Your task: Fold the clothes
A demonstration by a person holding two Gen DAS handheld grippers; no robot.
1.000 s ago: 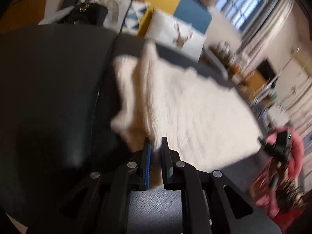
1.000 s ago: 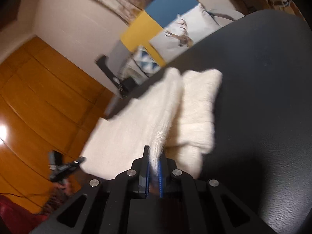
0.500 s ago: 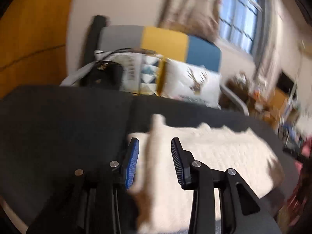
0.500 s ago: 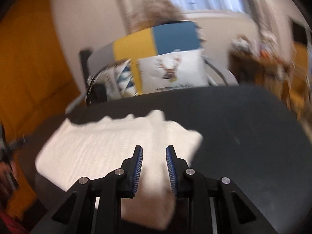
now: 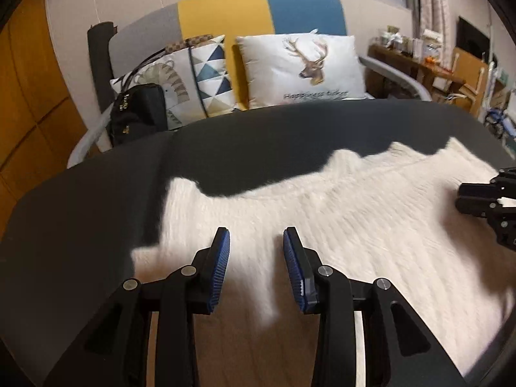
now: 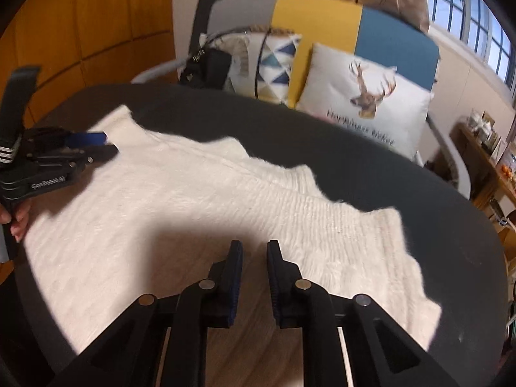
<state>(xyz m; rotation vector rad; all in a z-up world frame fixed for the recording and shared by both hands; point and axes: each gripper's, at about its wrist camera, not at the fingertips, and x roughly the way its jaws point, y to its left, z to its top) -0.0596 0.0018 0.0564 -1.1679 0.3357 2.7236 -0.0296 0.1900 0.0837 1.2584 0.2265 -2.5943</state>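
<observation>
A cream knitted garment (image 5: 338,225) lies spread flat on a dark round table (image 5: 96,200), its far edge wavy. My left gripper (image 5: 256,242) hovers open over the garment's left part, nothing between its blue pads. My right gripper (image 6: 254,251) is open above the garment (image 6: 200,200) near its right half. The right gripper's black body (image 5: 487,200) shows at the right edge of the left wrist view. In the right wrist view the left gripper (image 6: 96,148) appears at the left, held by a hand (image 6: 19,222).
Behind the table (image 6: 435,200) stands a grey, yellow and blue sofa (image 5: 258,9) with a deer cushion (image 5: 303,64), a triangle-patterned cushion (image 5: 209,74) and a black handbag (image 5: 138,113). Cluttered shelves (image 5: 419,54) are at the far right. Orange wooden panels (image 6: 96,16) line the left wall.
Both grippers were shut on the garment's edge a second ago; they let go and opened. The garment now lies flat, and both grippers have drawn back above it.
</observation>
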